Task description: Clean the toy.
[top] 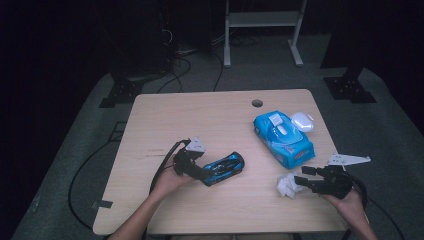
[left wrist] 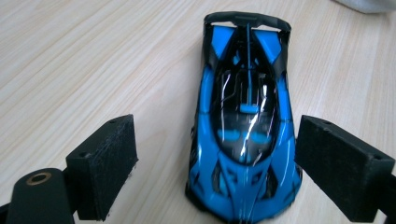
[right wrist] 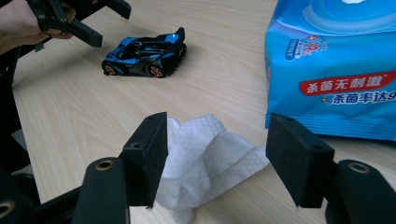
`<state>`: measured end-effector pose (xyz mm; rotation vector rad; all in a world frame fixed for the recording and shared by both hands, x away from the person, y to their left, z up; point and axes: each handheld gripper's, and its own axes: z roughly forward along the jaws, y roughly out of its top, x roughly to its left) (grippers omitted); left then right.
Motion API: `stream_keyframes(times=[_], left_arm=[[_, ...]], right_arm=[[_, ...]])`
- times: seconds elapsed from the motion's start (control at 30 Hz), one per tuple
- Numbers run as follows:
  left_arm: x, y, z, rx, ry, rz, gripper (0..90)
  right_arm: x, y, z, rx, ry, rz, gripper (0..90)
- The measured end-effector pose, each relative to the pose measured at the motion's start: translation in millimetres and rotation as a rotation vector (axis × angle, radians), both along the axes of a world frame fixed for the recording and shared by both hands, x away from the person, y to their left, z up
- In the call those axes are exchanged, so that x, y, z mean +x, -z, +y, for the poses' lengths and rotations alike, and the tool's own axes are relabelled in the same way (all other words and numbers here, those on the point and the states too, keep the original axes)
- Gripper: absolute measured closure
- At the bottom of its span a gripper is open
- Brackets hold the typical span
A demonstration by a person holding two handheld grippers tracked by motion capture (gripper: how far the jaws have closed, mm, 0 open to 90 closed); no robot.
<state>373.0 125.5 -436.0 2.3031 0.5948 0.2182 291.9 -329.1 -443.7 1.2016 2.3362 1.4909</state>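
Left claw [left wrist: 212, 158] stands released around the blue toy car [left wrist: 245, 130]; right claw [right wrist: 217, 158], released, straddles the crumpled wipe [right wrist: 210, 158], probably both just set down.

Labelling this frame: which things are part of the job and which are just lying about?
In the job:
- toy car, between the open left tool pads
- crumpled wipe, between the open right tool pads
- wipes pack, likely the wipe's source

Lying about:
- white case beside the pack
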Motion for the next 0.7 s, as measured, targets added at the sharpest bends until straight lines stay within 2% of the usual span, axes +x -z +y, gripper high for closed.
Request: stream_keyframes(times=[0.7], left_arm=[[-22.4,0.4,39.1,-0.006,-0.047,-0.003,12.4]], right_arm=[[-0.5,-0.4,-4.6,-0.001,0.034,-0.018,36.6]])
